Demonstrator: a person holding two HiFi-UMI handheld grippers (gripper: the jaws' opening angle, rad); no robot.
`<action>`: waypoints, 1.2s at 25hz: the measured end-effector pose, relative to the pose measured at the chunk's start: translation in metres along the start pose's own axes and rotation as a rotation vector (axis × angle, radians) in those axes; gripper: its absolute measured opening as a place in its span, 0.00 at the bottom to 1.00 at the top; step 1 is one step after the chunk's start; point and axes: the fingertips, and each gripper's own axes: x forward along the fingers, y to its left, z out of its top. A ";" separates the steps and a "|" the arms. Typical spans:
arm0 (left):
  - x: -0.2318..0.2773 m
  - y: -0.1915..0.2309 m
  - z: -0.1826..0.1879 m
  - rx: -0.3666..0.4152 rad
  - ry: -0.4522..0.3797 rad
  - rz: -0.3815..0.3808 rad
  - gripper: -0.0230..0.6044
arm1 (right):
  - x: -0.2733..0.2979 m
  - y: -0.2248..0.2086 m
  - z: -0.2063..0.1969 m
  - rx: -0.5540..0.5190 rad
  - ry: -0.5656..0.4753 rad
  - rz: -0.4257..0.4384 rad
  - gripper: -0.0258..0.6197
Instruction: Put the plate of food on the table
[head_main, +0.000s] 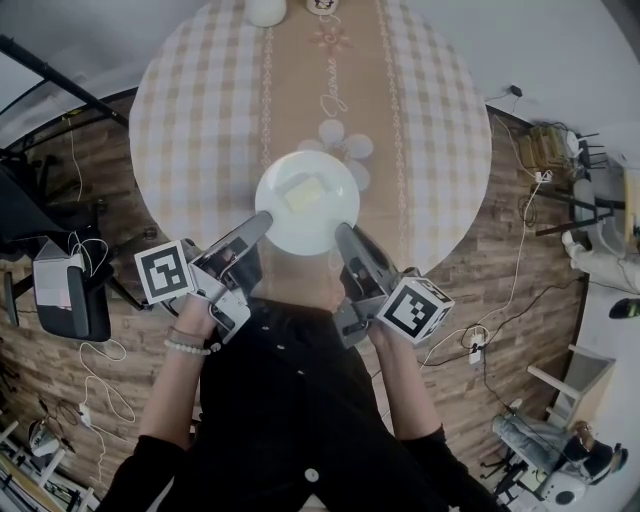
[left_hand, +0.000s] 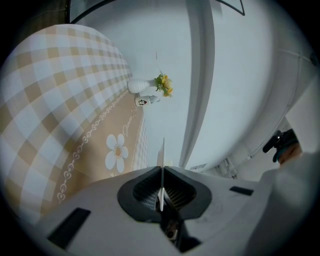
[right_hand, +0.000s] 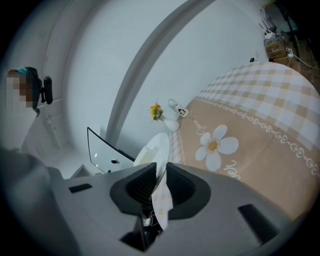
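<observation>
A white plate (head_main: 306, 205) with a pale yellow piece of food (head_main: 303, 192) hovers over the near edge of the round table (head_main: 200, 110), which has a checked cloth and a tan runner with a daisy. My left gripper (head_main: 263, 219) is shut on the plate's left near rim. My right gripper (head_main: 344, 231) is shut on its right near rim. In the left gripper view the plate (left_hand: 162, 155) shows edge-on, pinched between the jaws of the left gripper (left_hand: 162, 174). In the right gripper view the plate (right_hand: 157, 147) stands between the pads of the right gripper (right_hand: 159, 175).
A white vase (head_main: 266, 10) with yellow flowers (left_hand: 164, 84) and a small white object (head_main: 322, 5) stand at the table's far side. A black chair (head_main: 70, 295) is at the left on the wood floor. Cables and a power strip (head_main: 475, 352) lie to the right.
</observation>
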 end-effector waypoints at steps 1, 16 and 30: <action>0.001 0.003 0.001 -0.006 0.002 0.005 0.05 | 0.002 -0.002 0.000 0.003 0.002 -0.004 0.11; 0.015 0.047 0.018 -0.038 0.007 0.085 0.05 | 0.033 -0.038 -0.006 0.002 0.051 -0.044 0.11; 0.043 0.081 0.029 -0.070 0.032 0.127 0.05 | 0.055 -0.076 -0.003 0.028 0.065 -0.099 0.11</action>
